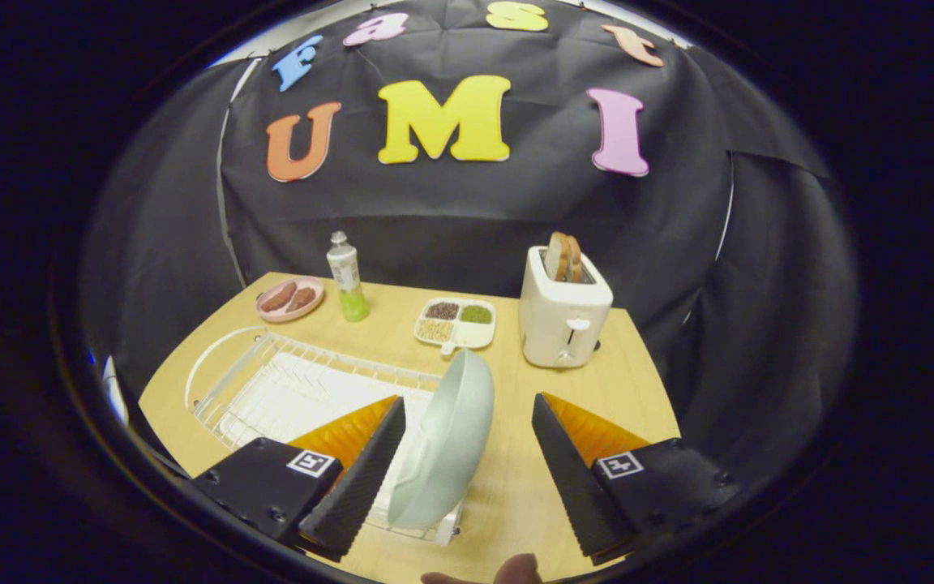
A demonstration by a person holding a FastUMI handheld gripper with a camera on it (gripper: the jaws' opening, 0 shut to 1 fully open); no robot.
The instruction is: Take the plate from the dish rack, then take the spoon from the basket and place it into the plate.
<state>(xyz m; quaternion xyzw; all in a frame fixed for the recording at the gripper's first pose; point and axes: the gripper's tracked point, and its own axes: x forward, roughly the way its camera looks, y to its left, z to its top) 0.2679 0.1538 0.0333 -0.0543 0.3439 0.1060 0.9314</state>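
A pale green plate stands on edge at the right end of the white wire dish rack, leaning to the right. My gripper is open, and the plate's rim stands between the two fingers, close to the left finger. The right finger is well apart from the plate, over bare table. Neither finger presses on the plate. I see no spoon or basket here.
On the wooden table beyond the rack stand a white toaster with bread slices, a divided white tray of grains, a green-bottomed bottle and a pink dish of sausages. A fingertip shows at the near edge.
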